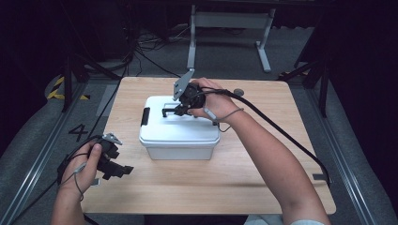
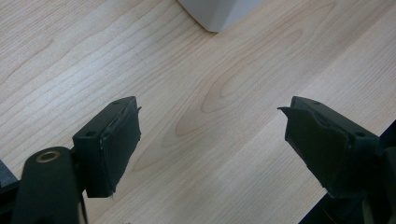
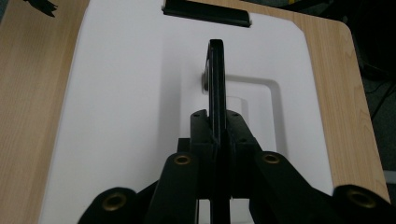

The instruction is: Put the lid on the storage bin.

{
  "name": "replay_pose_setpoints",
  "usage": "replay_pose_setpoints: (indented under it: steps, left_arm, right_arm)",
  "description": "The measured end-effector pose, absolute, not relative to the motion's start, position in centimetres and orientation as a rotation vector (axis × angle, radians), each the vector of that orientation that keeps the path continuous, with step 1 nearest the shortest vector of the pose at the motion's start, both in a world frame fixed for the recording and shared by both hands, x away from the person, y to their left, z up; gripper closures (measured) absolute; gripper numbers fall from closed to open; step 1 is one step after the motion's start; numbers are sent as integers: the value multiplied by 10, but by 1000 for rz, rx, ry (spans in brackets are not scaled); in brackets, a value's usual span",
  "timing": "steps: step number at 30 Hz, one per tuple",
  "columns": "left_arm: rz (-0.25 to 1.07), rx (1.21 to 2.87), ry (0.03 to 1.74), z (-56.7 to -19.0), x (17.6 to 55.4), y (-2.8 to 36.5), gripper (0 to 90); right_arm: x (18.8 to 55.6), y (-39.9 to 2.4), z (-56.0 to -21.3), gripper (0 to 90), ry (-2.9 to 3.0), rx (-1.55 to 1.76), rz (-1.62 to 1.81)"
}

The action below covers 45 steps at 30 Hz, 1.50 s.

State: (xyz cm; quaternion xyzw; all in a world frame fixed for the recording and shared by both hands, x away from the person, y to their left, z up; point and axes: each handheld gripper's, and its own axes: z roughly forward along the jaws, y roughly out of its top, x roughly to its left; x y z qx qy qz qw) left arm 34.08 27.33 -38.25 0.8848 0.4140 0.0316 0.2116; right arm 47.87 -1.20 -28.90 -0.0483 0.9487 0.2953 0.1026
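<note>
High view: a white lidded storage box (image 1: 179,133) was seen at frame centre on the wooden table (image 1: 263,173). The right gripper (image 1: 180,108) was held over the lid, jaws clamped on the black carry handle (image 1: 170,111), w/ the handle stood up from its recess. The left gripper (image 1: 123,171) was parked at lower left, well apart from the box, nothing in it. For a clean lift, the pull would best be kept straight up & the grip centred on the handle, so the box isn't swung; the lid latch (image 1: 145,116) at the box's left end was seen, but whether it was locked couldn't be told.

Left gripper view: jaws were spread wide over bare tabletop (image 2: 210,93), nothing between them. Just a corner of the box (image 2: 219,14) was caught at top edge, rest cut off.

Right gripper view: the handle (image 3: 215,79) was seen edge-on at frame centre, pinched between the pads (image 3: 201,135). The lid (image 3: 126,116) lay below, a latch (image 3: 205,13) at top. How far along the handle the grip sat was hard to judge; the handle's lower part was hidden by the jaws.
</note>
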Motion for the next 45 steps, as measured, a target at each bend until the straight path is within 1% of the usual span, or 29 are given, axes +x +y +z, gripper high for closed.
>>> replay_pose_setpoints:
  steps: [12,18,26,27,29,30,31,32,34,37,45]
  left_arm:
    - [93,2459,1142,-382,341,274,185]
    - [85,2461,1144,-383,341,273,185]
    - [82,2464,1147,-382,341,273,185]
    - [82,2462,1148,-382,341,273,185]
    - [81,2463,1147,-382,341,273,185]
    - [86,2463,1142,-383,342,273,185]
    - [88,2466,1141,-383,343,273,185]
    - [88,2466,1141,-383,343,273,185]
    - [84,2460,1143,-383,343,272,185]
    - [81,2471,1137,-383,344,272,185]
    - [78,2468,1145,-385,345,271,186]
  right_arm:
    - [479,-10,-298,846,2815,-137,833]
    - [479,-14,-303,846,2808,-127,880]
    - [478,-14,-303,835,2812,-114,876]
    - [478,-14,-302,821,2818,-106,870]
    - [476,-16,-300,733,2831,-49,927]
    - [476,-16,-300,733,2831,-49,927]
    - [474,-18,-296,699,2831,-35,952]
    - [474,-18,-296,699,2831,-35,952]
    - [471,-20,-291,661,2830,-19,984]
    - [467,-24,-283,634,2821,-1,1023]
    - [460,-41,-266,601,2790,57,1045]
